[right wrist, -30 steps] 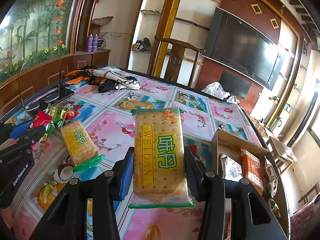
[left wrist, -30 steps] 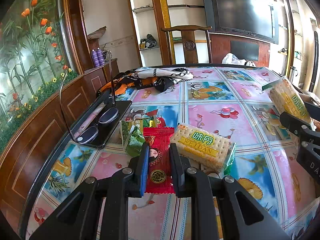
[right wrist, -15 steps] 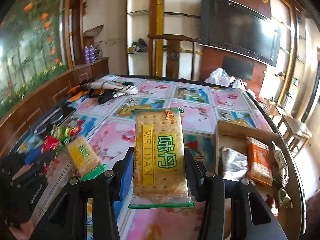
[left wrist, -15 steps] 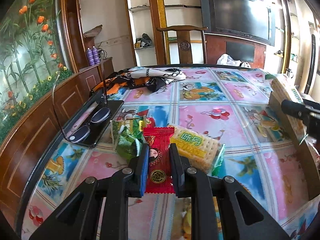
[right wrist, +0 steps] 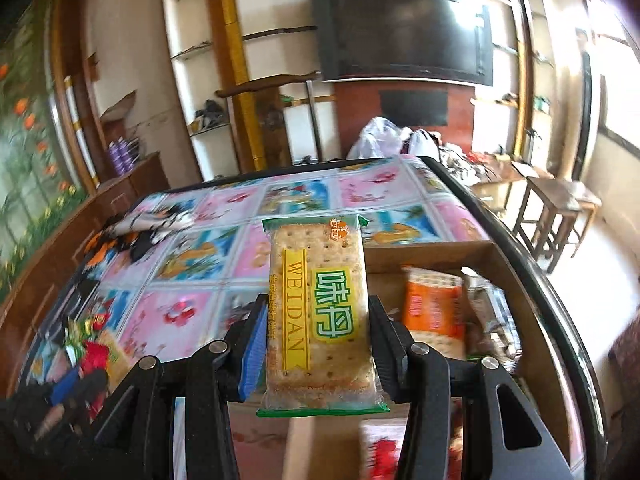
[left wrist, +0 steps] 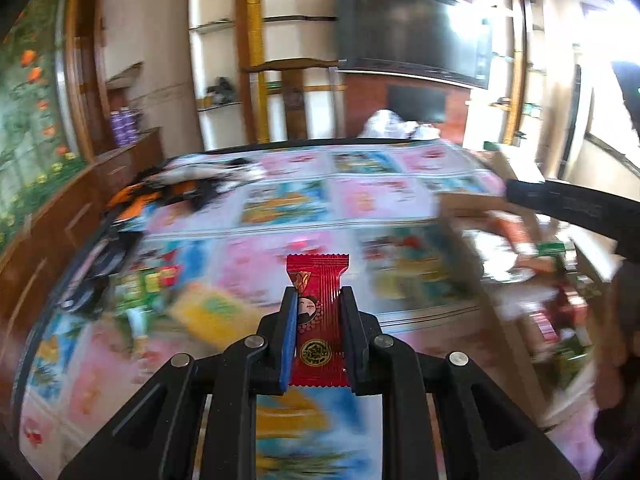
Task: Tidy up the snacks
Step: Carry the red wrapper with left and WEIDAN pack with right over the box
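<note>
- Left gripper (left wrist: 318,320) had lifted the red candy packet (left wrist: 318,316) off the table, pinched narrow.
- Right gripper (right wrist: 318,344) clamped the cracker pack (right wrist: 320,312); the cardboard box (right wrist: 440,250), previously off right, lay just ahead, so both snacks seemed box-bound.

Living room: television (right wrist: 400,28); shelves (right wrist: 196,52)

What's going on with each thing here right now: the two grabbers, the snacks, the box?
left gripper: shut on the red candy packet, lifted off the table.
right gripper: shut on the cracker pack, held upright beside the box.
cardboard box: open, with an orange cracker pack inside.
loose snacks on the table: lying there, blurred.
</note>
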### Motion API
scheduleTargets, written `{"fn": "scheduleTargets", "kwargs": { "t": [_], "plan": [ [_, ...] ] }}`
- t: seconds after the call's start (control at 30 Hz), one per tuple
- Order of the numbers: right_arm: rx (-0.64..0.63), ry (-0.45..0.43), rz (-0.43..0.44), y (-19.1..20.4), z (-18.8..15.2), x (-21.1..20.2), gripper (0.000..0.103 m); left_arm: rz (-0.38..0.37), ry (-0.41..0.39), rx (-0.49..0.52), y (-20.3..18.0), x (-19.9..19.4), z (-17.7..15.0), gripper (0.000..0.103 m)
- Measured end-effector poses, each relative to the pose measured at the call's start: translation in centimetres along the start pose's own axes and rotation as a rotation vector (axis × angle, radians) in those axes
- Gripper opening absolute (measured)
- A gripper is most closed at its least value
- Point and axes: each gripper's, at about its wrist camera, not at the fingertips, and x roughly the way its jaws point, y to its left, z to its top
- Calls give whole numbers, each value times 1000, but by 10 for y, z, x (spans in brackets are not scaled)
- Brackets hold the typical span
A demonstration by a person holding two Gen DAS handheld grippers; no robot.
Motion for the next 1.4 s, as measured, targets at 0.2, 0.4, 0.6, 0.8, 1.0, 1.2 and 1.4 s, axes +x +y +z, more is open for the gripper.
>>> {"fn": "scheduleTargets", "kwargs": {
  "t": [0.2,0.4,0.6,0.8,1.0,1.2,1.4],
  "plan": [
    [93,4,-15,-48,9,-6,50,-192,45,15,-65,4,12,19],
    [193,54,-30,-99,7,-1,50,-308,88,72,-124,14,7,19],
    [194,120,-39,-104,0,12,50,-331,139,104,-139,29,-11,19],
    [157,174,-58,-94,-9,22,50,-332,153,137,-142,32,-21,19],
    [151,221,-70,-93,-16,33,50,-332,157,152,-145,32,-26,19],
    [132,230,-82,-89,-18,34,50,-324,152,171,-149,31,-28,19],
    [130,231,-82,-88,-18,35,50,-325,150,176,-150,30,-29,19]
  ]
}}
